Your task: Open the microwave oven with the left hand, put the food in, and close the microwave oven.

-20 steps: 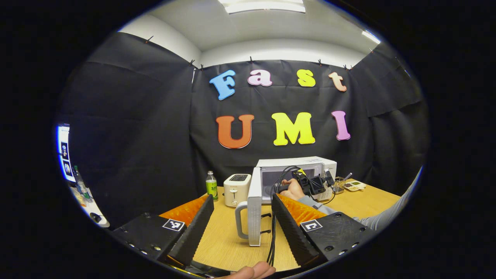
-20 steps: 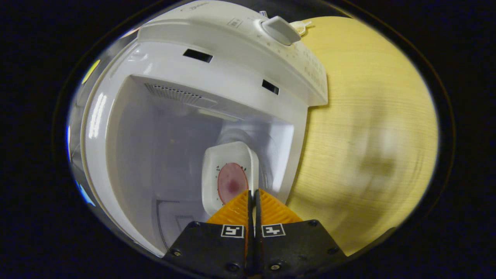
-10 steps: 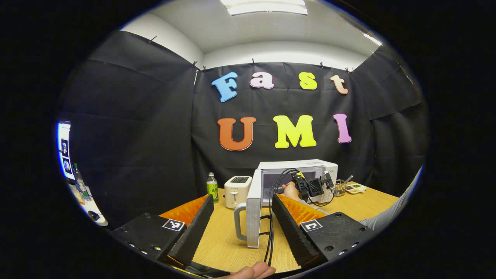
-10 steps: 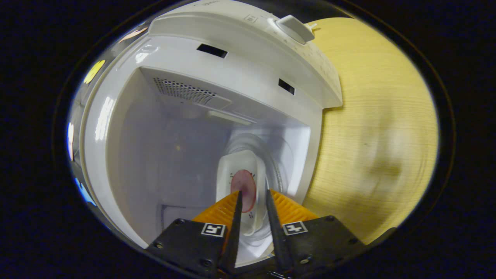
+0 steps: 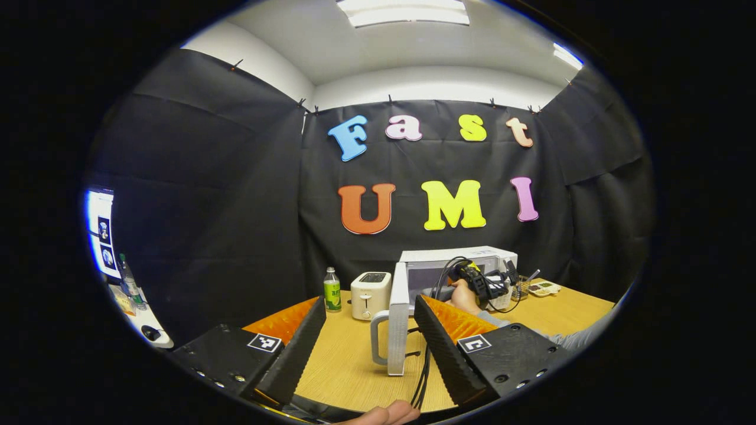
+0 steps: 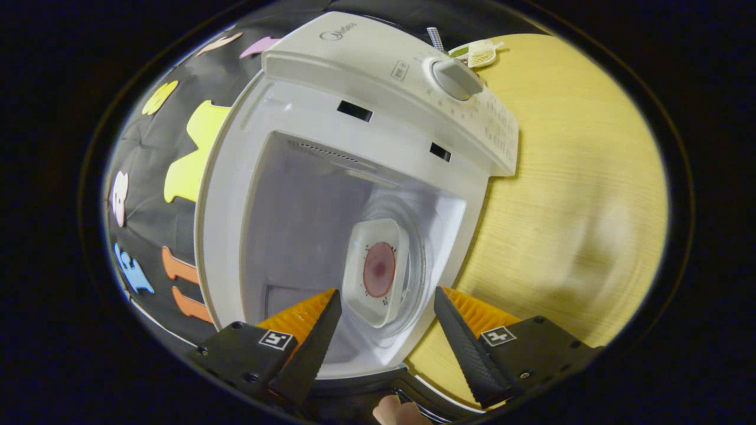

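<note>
in the right gripper view our right gripper (image 6: pixel 384 321) has its fingers spread wide and empty, and the white square plastic dish with a round pink slice of food (image 6: pixel 378 270) sits just ahead of the fingertips, between them in the picture but apart from both, resting on the clear glass turntable (image 6: pixel 422 260) inside the white microwave oven (image 6: pixel 378 88). so we judge two parts done — the oven stands open and the food is in.

in the left gripper view our left gripper (image 5: pixel 369 330) is likewise spread open and holding nothing. the white microwave door with its pale loop handle (image 5: pixel 397 321) stands swung out edge-on ahead of us, between the two fingers in the picture, nearer the right-hand one, well beyond the tips and untouched. farther off past the door, the hand (image 5: pixel 463 297) carrying the right gripper is at the oven's mouth over the pale wooden table (image 5: pixel 348 366).

what is left, as we read it — the right gripper clears the opening, then the door gets shut.
</note>
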Available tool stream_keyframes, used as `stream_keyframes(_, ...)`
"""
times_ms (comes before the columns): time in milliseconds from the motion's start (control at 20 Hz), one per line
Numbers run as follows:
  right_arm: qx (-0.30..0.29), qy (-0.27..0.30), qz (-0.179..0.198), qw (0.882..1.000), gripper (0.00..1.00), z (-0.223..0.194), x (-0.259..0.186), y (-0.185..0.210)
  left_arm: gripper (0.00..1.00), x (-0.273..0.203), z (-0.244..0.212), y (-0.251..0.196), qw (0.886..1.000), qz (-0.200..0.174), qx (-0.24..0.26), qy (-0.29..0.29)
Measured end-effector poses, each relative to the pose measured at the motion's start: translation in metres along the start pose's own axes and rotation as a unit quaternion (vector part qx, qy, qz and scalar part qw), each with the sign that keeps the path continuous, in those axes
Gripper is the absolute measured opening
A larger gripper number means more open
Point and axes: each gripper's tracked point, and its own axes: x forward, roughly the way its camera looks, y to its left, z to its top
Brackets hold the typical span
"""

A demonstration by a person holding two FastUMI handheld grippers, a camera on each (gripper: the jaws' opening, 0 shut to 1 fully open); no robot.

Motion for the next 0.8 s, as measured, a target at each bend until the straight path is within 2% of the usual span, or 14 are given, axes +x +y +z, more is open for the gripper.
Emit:
stream_keyframes(50, -0.005, 0.011, 0.007, 1.000, 0.89, -0.001, -0.011, 0.000, 0.92, -0.003, 0.000, 0.004, 1.000, 0.003, 0.000, 0.000)
stream_keyframes(100, -0.013, 0.014, 0.013, 1.000, 0.89, 0.002, -0.022, -0.001, 0.92, -0.004, -0.001, 0.008, 1.000, 0.008, -0.002, 0.004)
stream_keyframes(150, -0.021, 0.013, 0.022, 0.999, 1.00, 0.007, -0.035, -0.001, 0.92, -0.004, -0.002, 0.011, 1.000, 0.011, -0.005, 0.008)
stream_keyframes(200, -0.034, 0.010, 0.027, 0.999, 1.00, 0.012, -0.049, -0.002, 0.92, -0.005, -0.003, 0.014, 1.000, 0.016, -0.008, 0.012)
stream_keyframes(250, -0.049, 0.010, 0.029, 0.998, 0.99, 0.018, -0.062, -0.005, 0.92, -0.005, -0.005, 0.015, 1.000, 0.016, -0.010, 0.015)
stream_keyframes(300, -0.064, 0.013, 0.040, 0.997, 0.89, 0.023, -0.074, -0.004, 0.92, -0.005, -0.007, 0.018, 1.000, 0.017, -0.012, 0.018)
stream_keyframes(450, -0.124, 0.013, 0.076, 0.989, 0.87, 0.043, -0.115, 0.000, 0.92, -0.005, -0.018, 0.029, 0.999, 0.023, -0.013, 0.032)
stream_keyframes(550, -0.185, 0.007, 0.087, 0.979, 0.87, 0.062, -0.141, -0.005, 0.92, -0.003, -0.024, 0.033, 0.999, 0.023, -0.022, 0.043)
stream_keyframes(700, -0.280, -0.004, 0.123, 0.952, 0.87, 0.088, -0.187, -0.003, 0.92, 0.008, -0.029, 0.041, 0.998, 0.023, -0.026, 0.043)
stream_keyframes(750, -0.304, -0.008, 0.135, 0.943, 0.87, 0.096, -0.205, -0.002, 0.81, 0.015, -0.035, 0.047, 0.998, 0.030, -0.026, 0.048)
stream_keyframes(800, -0.326, -0.015, 0.150, 0.933, 0.87, 0.106, -0.224, 0.001, 0.92, 0.020, -0.044, 0.054, 0.997, 0.036, -0.026, 0.059)
